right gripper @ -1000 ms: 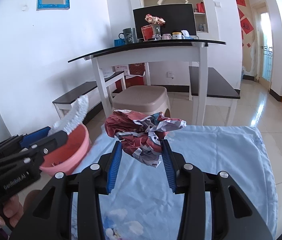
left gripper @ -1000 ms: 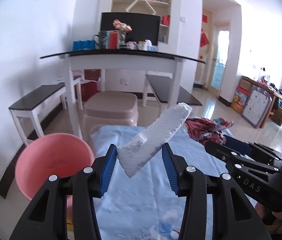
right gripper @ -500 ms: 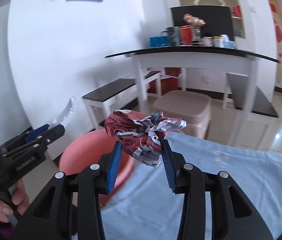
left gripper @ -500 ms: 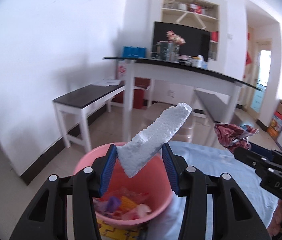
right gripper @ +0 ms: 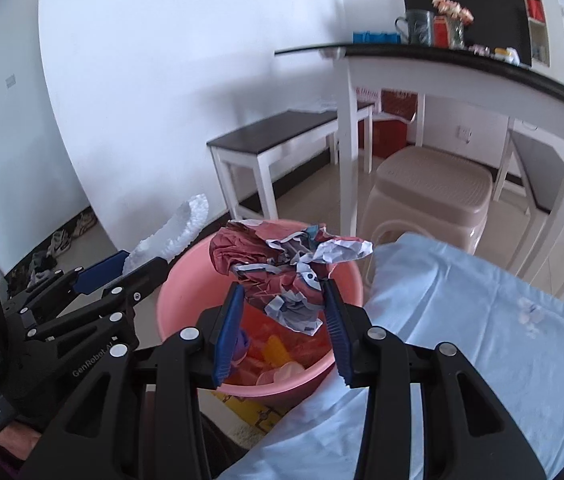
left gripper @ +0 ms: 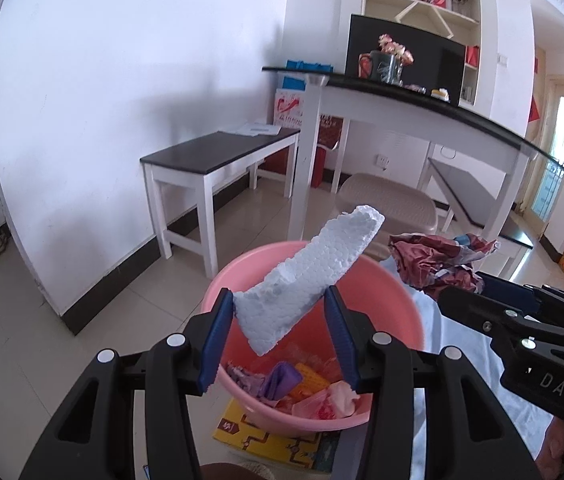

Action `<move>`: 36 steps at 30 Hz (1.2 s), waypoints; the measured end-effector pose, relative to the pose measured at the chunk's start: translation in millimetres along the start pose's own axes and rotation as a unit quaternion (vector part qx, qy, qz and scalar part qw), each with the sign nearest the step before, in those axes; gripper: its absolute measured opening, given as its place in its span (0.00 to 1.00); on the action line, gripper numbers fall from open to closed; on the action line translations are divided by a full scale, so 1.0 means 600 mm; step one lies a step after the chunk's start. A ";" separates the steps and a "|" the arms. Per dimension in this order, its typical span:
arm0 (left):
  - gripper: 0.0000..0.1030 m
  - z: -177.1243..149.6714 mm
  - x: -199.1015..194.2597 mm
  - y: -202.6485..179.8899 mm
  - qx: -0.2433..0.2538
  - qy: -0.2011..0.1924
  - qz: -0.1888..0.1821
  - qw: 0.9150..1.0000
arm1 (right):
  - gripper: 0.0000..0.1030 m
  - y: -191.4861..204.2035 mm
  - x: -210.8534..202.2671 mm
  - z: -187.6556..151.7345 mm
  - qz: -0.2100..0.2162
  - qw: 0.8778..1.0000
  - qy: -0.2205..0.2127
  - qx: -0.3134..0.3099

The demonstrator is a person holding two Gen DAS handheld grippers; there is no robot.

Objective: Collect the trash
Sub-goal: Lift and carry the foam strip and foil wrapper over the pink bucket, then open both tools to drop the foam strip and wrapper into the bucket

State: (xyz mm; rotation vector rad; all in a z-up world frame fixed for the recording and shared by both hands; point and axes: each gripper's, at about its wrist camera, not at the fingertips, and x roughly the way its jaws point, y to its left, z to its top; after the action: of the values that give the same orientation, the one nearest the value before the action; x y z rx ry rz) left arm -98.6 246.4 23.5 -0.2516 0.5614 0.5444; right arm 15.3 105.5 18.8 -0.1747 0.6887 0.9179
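Trash for this step is two pieces held up over a pink basin (left gripper: 397, 300) that stands on the floor just past the corner of a surface draped in a pale blue sheet (right gripper: 481, 340). That basin already has scraps lying in its bottom, and a yellow board sits under it.

Largest of the two pieces is a white foam slab (left gripper: 313, 276). The left gripper (left gripper: 278, 332) has its fingers (left gripper: 214, 340) set fairly wide and pressed against the slab's lower end, so the long upper end leans away over the basin's far rim. To drop it cleanly, I would bring the held end over the middle of the basin before letting go, since a slab this light and this tilted could tip outward and land on the floor tiles.

Smaller is a crumpled wad of red and white paper (right gripper: 285, 276), pinched at about half opening by the fingers (right gripper: 228, 332) of the right gripper (right gripper: 282, 332). It hangs over the basin's near side, by the sheet's edge. Moving it a little further in, away from the sheet, should keep it from catching on the rim.

Both grippers sit close together, so releasing one piece at a time seems safer.
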 end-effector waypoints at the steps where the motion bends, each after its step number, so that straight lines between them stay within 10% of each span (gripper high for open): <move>1: 0.45 -0.002 0.002 0.002 -0.002 0.004 0.001 1.000 | 0.40 0.000 0.006 0.000 -0.002 1.000 0.006 -0.001; 17: 0.46 -0.021 0.052 0.025 -0.018 0.052 0.010 0.998 | 0.41 0.011 0.087 -0.014 0.002 0.997 0.081 0.007; 36: 0.55 -0.014 0.049 0.015 -0.021 0.053 -0.010 0.998 | 0.48 0.010 0.057 -0.017 -0.004 0.998 0.059 0.000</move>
State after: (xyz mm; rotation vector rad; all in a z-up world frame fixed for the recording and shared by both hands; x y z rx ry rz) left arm -86.2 262.9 -0.9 -0.3274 0.6499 0.5258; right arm 19.9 127.8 -9.6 -0.2326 0.7969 0.9043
